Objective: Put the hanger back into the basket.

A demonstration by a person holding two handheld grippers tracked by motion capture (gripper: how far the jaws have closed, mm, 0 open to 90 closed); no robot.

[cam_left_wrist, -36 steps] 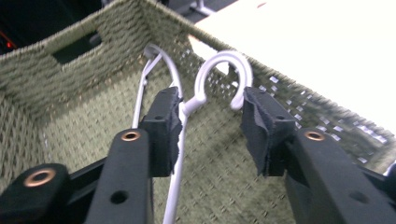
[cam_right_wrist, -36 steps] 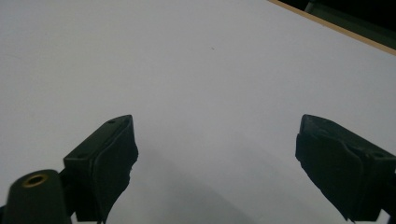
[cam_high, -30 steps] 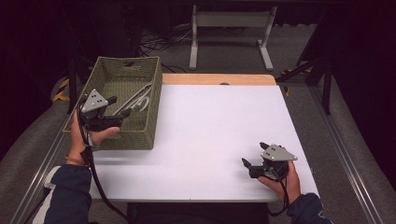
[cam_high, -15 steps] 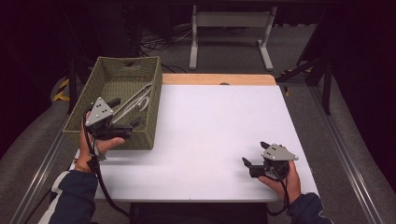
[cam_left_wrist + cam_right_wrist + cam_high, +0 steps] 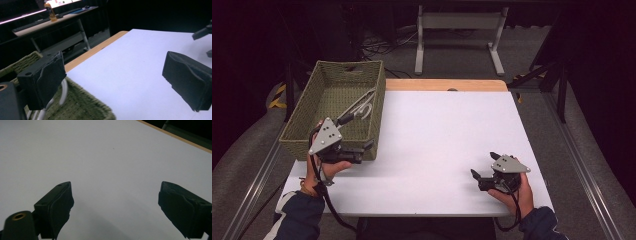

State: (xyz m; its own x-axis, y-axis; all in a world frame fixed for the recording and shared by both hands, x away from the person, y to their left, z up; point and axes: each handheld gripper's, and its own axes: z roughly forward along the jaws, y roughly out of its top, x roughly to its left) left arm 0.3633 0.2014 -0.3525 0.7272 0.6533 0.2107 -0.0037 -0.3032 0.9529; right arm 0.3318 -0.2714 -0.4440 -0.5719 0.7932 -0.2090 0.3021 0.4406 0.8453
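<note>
Two grippers are in play, one in each of the person's two hands, both at the near edge of the table [image 5: 447, 145]. In the high view the right gripper [image 5: 484, 170] sits at about 5 o'clock of the white top, resting low on or just over the surface, its two jaws spread wide and pointing toward 9 o'clock. Its own view shows both pads well apart with nothing but bare white table [image 5: 100, 157] between them, so it holds nothing.

The left gripper [image 5: 364, 148] is at about 8 o'clock, held up in the left hand [image 5: 329, 167] at the near right corner of the one basket [image 5: 299, 142]. Its jaws also stand wide apart and empty. In the left gripper view one pad hangs over the basket's woven rim [image 5: 100, 107] and the other over the white top, and the right gripper's dark jaw tips [image 5: 203, 32] show far off at 2 o'clock.

The single green woven basket lies along the table's left side, from 8 to 10 o'clock. Inside it lie light metal utensils [image 5: 362, 105], leaning toward its right wall; they look like two or three pieces, but the count cannot be told for sure. A pale curved handle [image 5: 63, 92] shows just behind the left pad.

Beyond the table's wooden far edge [image 5: 447, 85], at 12 o'clock, stands one white frame on two feet [image 5: 457, 22] on the grey floor.
</note>
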